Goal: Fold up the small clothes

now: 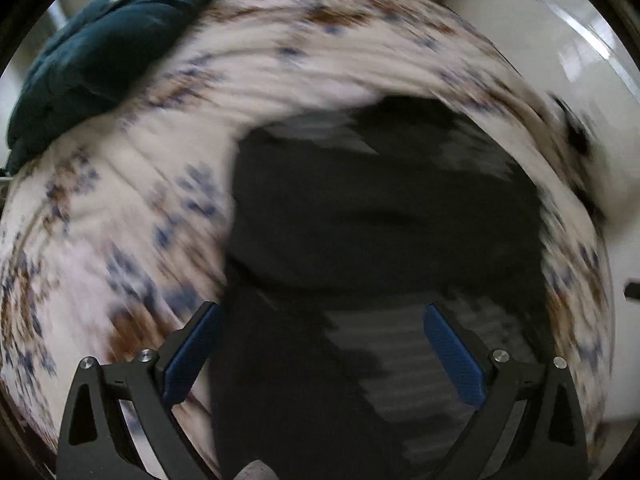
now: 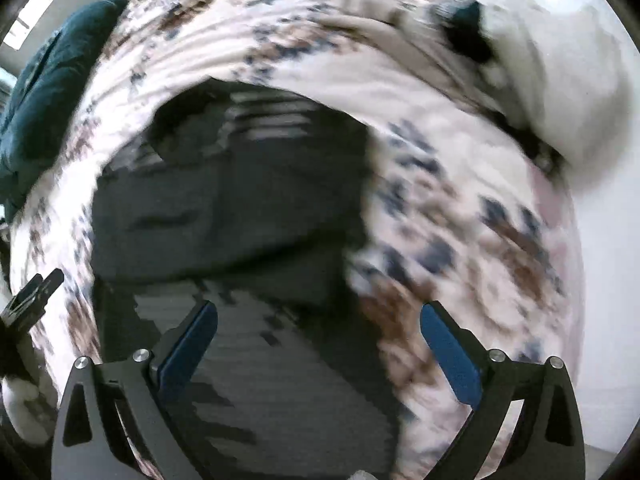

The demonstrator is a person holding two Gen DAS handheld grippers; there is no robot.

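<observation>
Both grippers, left (image 1: 322, 354) and right (image 2: 318, 350), hang with jaws spread above the folded dark garment (image 1: 384, 216); next likely calls for regrasping an edge.

Dark garment (image 1: 384, 216) – matt soft cloth w/ grey ribbed stripes; bedcover (image 1: 132, 208) printed cloth, creased; teal cushion (image 1: 100, 56) plush fabric; gripper pads (image 2: 188, 352) blue textured plastic – frames matt black, shiny metal screws.

L gripper (image 1: 322, 312) & R gripper (image 2: 319, 310): jaws wide apart, nothing gripped.
</observation>
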